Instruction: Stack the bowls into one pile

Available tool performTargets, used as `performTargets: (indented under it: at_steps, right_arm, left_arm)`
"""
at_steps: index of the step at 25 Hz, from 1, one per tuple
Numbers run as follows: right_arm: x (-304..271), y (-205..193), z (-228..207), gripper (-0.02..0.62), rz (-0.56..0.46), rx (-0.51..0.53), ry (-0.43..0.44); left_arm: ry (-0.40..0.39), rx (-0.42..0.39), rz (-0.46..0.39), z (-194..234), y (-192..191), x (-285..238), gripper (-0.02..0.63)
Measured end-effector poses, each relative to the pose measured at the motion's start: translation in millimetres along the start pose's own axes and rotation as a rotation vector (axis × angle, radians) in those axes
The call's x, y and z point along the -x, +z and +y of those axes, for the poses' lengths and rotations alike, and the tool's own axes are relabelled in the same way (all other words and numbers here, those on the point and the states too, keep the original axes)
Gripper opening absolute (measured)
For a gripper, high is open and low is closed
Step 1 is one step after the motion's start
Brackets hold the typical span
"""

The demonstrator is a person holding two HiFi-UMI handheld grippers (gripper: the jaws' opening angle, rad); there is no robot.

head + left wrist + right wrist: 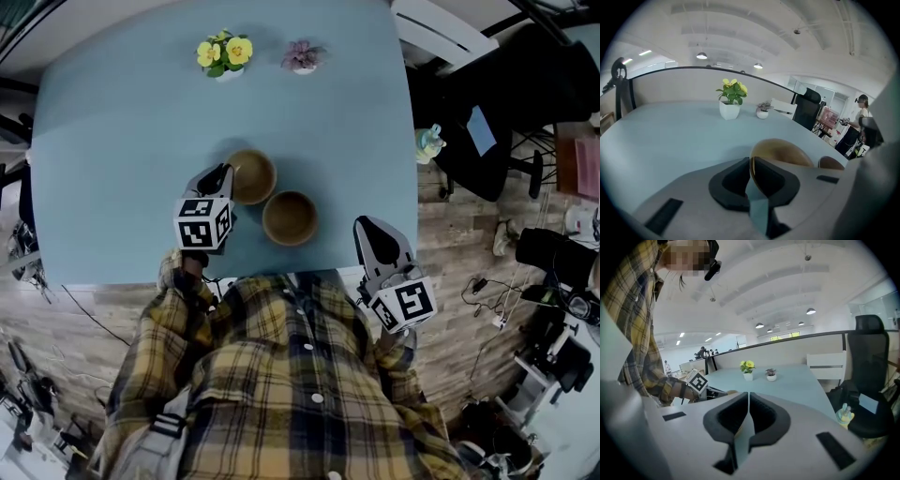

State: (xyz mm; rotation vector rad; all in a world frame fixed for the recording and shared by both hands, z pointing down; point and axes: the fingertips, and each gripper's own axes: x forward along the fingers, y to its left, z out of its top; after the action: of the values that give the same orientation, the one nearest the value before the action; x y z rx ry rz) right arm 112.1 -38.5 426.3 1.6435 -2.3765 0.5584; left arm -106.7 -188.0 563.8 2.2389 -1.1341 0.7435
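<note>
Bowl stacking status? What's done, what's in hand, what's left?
Done: nothing stacked yet. The far wooden bowl and near wooden bowl sit side by side on the blue table.
In hand: the left hand-held gripper is shut on the far wooden bowl's rim. The right hand-held gripper is shut and empty, right of the near wooden bowl.
Left: lift one bowl into the other.
</note>
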Motion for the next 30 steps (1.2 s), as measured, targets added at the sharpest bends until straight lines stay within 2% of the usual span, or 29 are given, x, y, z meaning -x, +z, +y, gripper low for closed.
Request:
performTargets:
  at_steps: [2,11,26,30]
  right_arm:
    - [1,0,1,0.003,-0.003,0.006,0.004]
    - [8,-4,2,0.003,-0.003,0.028,-0.003]
    - [9,6,-2,0.003,-0.026,0.057,0.042]
    - [4,6,-5,0.003,-0.026,0.056,0.063]
  left_arm:
    - [0.002,-0.002,-0.003,-1,1,0,0.018]
    - [0.018,0.021,-0.036,-2,3,7,0.012]
    - [0.096,0.050,-0.147,-2,18,52,0.006]
    - [0.094,0.050,-0.191,-8,31,70,0.006]
